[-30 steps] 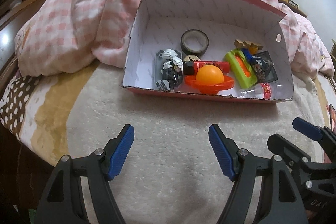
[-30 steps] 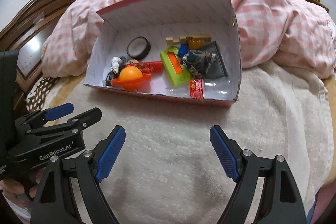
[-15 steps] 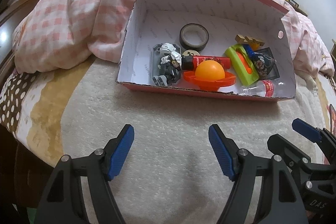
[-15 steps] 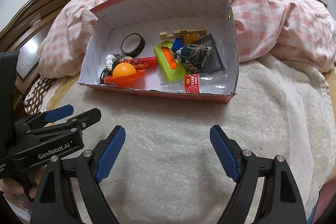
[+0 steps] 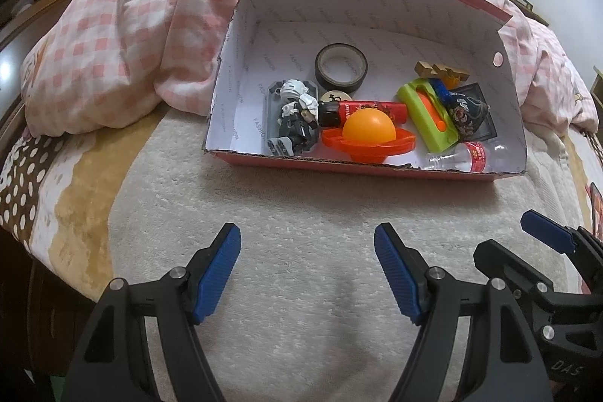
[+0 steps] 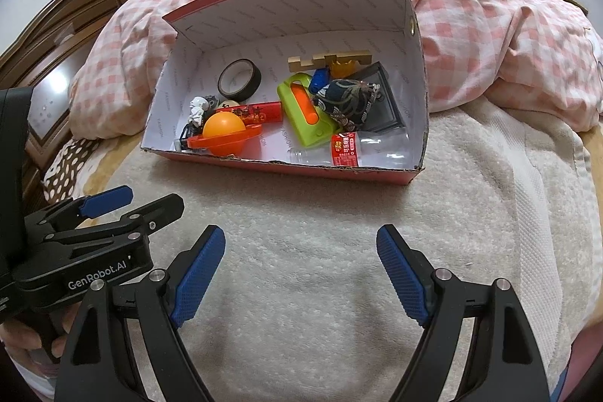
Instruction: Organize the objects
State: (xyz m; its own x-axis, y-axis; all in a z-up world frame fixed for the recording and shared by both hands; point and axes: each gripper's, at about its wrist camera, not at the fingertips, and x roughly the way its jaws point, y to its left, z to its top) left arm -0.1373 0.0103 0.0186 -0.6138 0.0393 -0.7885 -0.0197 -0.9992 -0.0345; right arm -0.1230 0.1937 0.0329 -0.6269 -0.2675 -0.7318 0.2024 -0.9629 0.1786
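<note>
Our left gripper (image 5: 307, 266) has its fingers spread wide with nothing between them, hovering over the cream towel (image 5: 301, 213) on the bed. Our right gripper (image 6: 300, 268) is the same: fingers wide, empty, just beside the left one and angled down at the towel.

Straight ahead of both, a little way off, sits the red box (image 5: 361, 168) with its near wall low and its lid propped up against the pink checked quilt (image 5: 124, 36). The box's long side runs across our view, so either hand can reach in over the near wall.

Everything we can see to organize lies inside it. Toward the left end are the toy figure (image 5: 294, 115) and the tape roll (image 5: 341, 64); in the middle, an orange ball (image 5: 369, 129) rests on an orange dish. The green case (image 6: 305, 110), the dark pouch (image 6: 345, 102) and the plastic bottle (image 6: 354, 147) sit toward the right end.

We judge the left hand nearer the figure, the right nearer the bottle, which lies along the near wall.
</note>
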